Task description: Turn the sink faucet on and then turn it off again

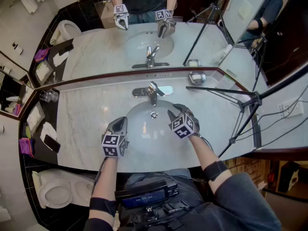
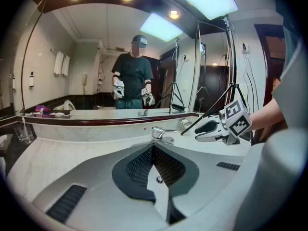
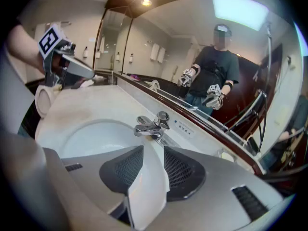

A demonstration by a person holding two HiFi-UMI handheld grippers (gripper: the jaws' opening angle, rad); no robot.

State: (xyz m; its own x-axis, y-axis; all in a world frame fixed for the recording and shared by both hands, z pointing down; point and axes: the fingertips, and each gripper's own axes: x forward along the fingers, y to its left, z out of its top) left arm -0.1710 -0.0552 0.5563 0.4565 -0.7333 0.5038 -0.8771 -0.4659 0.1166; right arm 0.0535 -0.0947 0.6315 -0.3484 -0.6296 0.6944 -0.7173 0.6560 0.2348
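Your right gripper (image 1: 174,113) hovers over the white oval sink basin (image 1: 132,110), centre-right of the head view, jaws apart with nothing between them. In the right gripper view the gap lines up just below the chrome single-lever sink faucet (image 3: 153,124), near but not touching. I read that as a lineup for the lever. Your left gripper (image 1: 120,125) sits over the basin's lower-left rim, jaws closed on nothing. It looks parked there to keep the right's path clear. The faucet is at the back of the basin, upper centre of the head view, on the pale marble countertop (image 1: 86,114), just below the mirror ledge. It's polished chrome with a short spout aimed into the basin and the lever on top, lying low. No water stream is visible and the basin looks dry. My read: it's off, and the on step isn't done yet.
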